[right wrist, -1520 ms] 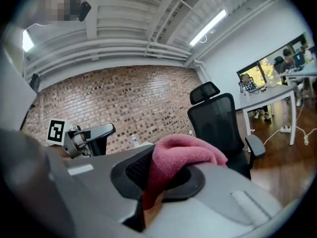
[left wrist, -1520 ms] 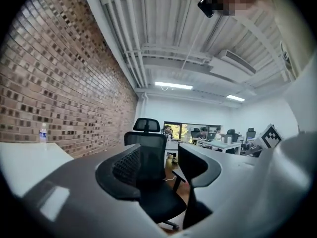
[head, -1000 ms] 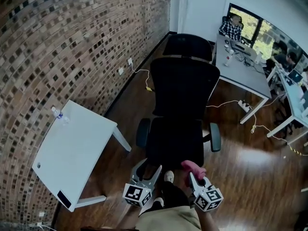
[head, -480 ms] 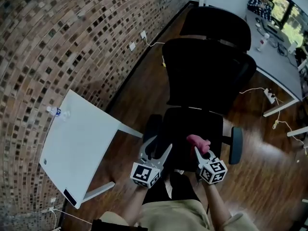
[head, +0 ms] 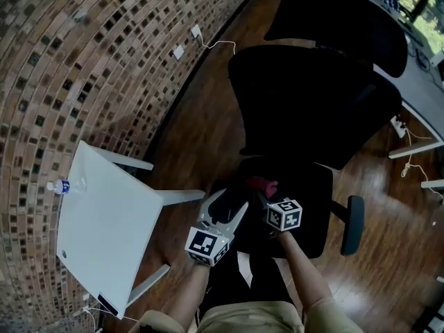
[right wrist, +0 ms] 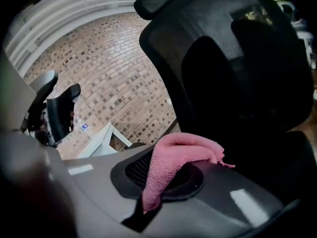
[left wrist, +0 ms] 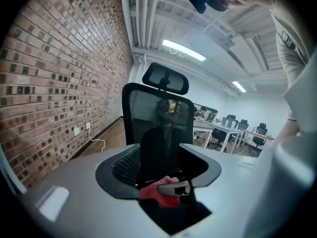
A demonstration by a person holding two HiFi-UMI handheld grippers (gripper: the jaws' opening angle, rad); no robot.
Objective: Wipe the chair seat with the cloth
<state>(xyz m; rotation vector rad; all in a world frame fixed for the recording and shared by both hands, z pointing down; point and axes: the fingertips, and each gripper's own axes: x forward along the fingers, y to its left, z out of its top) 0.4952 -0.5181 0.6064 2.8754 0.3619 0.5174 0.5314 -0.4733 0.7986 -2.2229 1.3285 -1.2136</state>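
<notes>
A black office chair stands before me, its seat (head: 313, 194) below its tall mesh backrest (head: 312, 103). My right gripper (head: 266, 194) is over the left rear part of the seat, shut on a pink cloth (head: 261, 183). The cloth (right wrist: 183, 155) bunches over the jaws and hangs down between them. Whether it touches the seat I cannot tell. My left gripper (head: 229, 201) is open and holds nothing, at the seat's front left edge, just left of the right one. Between its jaws the left gripper view shows the cloth (left wrist: 152, 193) and the backrest (left wrist: 158, 113).
A white side table (head: 111, 220) stands left of the chair, a water bottle (head: 61, 186) on its far corner. A brick wall (head: 83, 61) runs along the left. A second black chair (head: 340, 19) and a grey desk (head: 424, 82) lie behind. The person's legs (head: 239, 283) are at the seat's front.
The camera has come forward over the chair. Both grippers moved forward; the right one carried the cloth from the seat's front edge to its rear left part.
</notes>
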